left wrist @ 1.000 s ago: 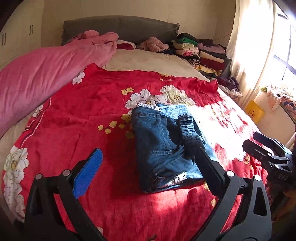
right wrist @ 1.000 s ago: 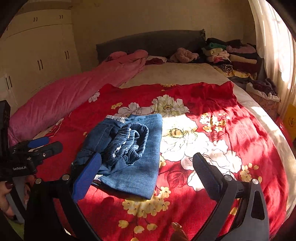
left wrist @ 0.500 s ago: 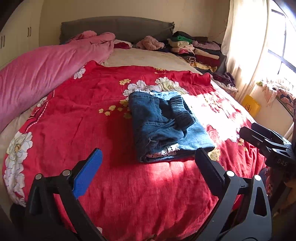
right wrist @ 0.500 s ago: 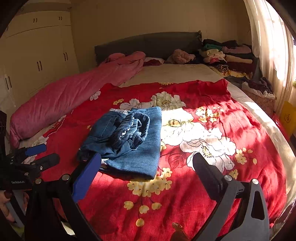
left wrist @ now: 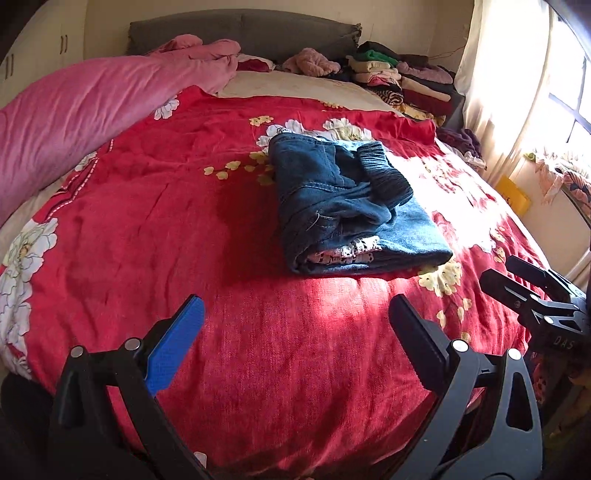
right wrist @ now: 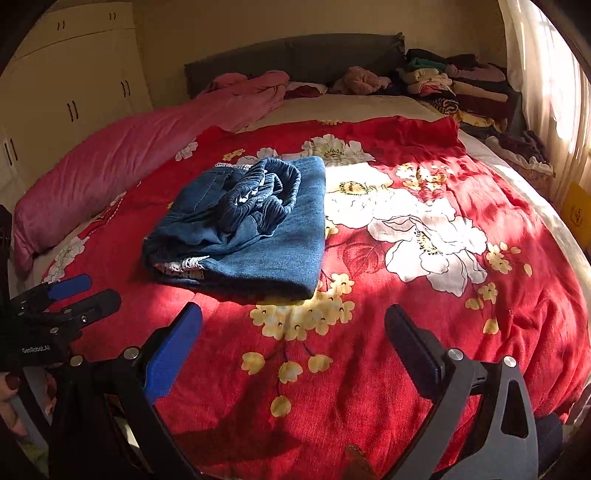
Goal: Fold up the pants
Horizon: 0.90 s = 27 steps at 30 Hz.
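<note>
Blue denim pants [left wrist: 343, 206] lie folded in a thick bundle on the red flowered bedspread [left wrist: 184, 221], with the elastic waistband bunched on top. They also show in the right wrist view [right wrist: 251, 229]. My left gripper [left wrist: 295, 314] is open and empty, held back near the bed's front edge, well short of the pants. My right gripper [right wrist: 293, 325] is open and empty, also back from the pants. The right gripper shows at the right edge of the left wrist view [left wrist: 517, 280]. The left gripper shows at the left edge of the right wrist view [right wrist: 85, 291].
A pink duvet [left wrist: 92, 99] lies along the bed's left side. Stacks of folded clothes [left wrist: 402, 81] sit at the far right by the grey headboard [left wrist: 240, 29]. A curtained window [left wrist: 524, 74] is on the right. Wardrobes [right wrist: 66, 81] stand on the left.
Both grippers have pulled back from the pants toward the bed's front edge. The pants lie in the same folded bundle and look farther away in both views.
</note>
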### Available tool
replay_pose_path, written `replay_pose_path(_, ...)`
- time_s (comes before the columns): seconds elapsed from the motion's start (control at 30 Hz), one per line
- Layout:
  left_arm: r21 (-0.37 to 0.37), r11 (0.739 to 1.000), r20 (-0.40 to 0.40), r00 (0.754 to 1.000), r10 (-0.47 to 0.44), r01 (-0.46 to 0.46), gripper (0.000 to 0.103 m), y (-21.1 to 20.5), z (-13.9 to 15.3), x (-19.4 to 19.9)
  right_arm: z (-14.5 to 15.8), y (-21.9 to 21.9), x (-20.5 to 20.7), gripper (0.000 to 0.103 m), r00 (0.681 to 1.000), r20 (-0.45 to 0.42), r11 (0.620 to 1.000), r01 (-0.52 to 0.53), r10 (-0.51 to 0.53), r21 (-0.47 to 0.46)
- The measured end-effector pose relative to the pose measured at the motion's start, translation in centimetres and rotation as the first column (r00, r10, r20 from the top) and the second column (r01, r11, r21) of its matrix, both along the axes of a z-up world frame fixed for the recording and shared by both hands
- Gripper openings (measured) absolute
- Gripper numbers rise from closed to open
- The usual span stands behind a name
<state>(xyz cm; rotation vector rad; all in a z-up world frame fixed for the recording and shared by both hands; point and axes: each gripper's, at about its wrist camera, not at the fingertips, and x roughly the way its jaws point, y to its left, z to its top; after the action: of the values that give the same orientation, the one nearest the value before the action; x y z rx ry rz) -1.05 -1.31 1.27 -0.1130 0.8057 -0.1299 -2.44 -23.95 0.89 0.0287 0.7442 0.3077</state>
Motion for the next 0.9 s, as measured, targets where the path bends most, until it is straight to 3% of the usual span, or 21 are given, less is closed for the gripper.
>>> replay_pose_path(0.9,0.009,0.999,-0.024,0.999,0.039,-0.039,0.094,0.44,-0.24,0.06,-0.12,-0.38,0.15,0.099,1.000,-0.008,1.000,0.014,-0.014,0.005)
